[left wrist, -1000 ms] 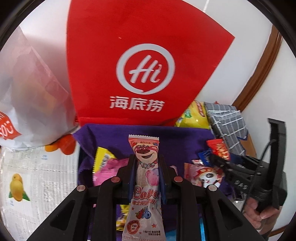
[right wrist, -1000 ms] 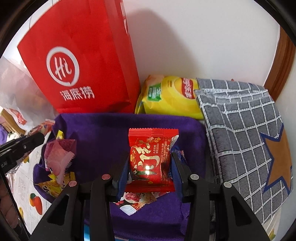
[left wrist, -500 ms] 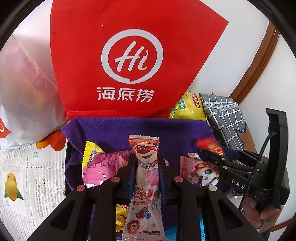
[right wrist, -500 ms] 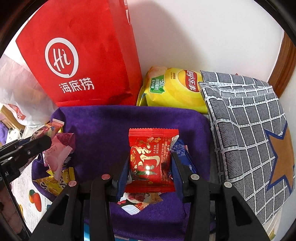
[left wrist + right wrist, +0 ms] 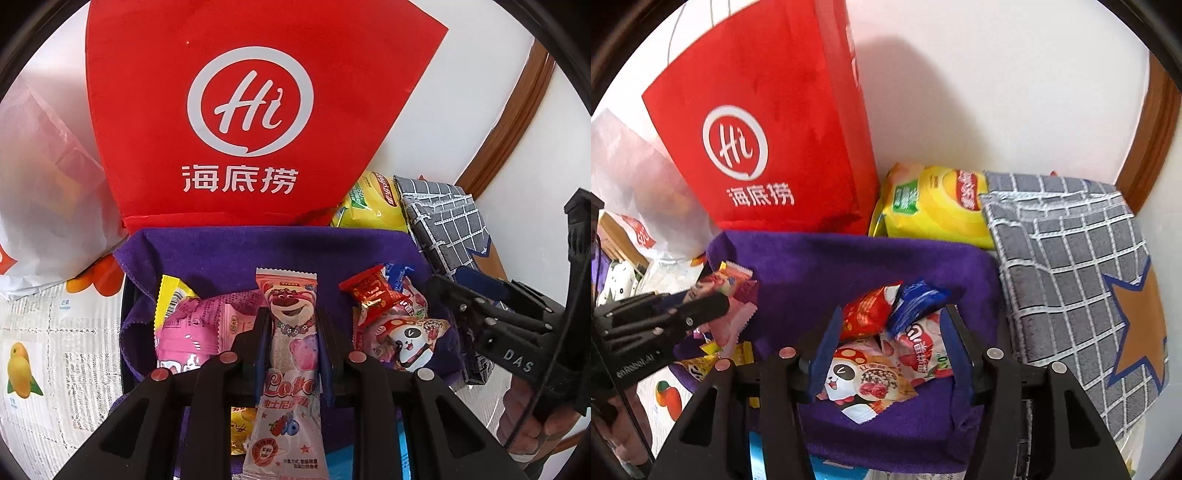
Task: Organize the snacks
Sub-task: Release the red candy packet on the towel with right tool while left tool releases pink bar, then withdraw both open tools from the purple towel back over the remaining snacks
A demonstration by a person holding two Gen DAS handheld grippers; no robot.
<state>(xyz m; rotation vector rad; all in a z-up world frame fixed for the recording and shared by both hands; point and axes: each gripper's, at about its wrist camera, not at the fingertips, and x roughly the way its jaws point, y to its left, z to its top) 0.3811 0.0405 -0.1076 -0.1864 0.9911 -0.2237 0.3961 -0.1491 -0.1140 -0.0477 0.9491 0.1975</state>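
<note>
1 red bag (image 5: 258,110), 1 chip bag (image 5: 934,206), 2 hand-held grippers (image 5: 291,332), 1 purple cloth (image 5: 849,266)

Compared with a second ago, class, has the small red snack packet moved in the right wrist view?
Yes. The red packet dropped from the opening right gripper onto the purple cloth.

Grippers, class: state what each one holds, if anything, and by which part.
Left gripper pinches the bear snack bar around its middle. Right gripper, jaws just opened, holds nothing; the red packet lies free.

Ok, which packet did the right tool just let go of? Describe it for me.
Start at the tall red paper bag; the purple cloth-lined bin sits in front. On the pile there lies a small shiny red foil packet, beside a blue wrapper, above the panda packet.
</note>
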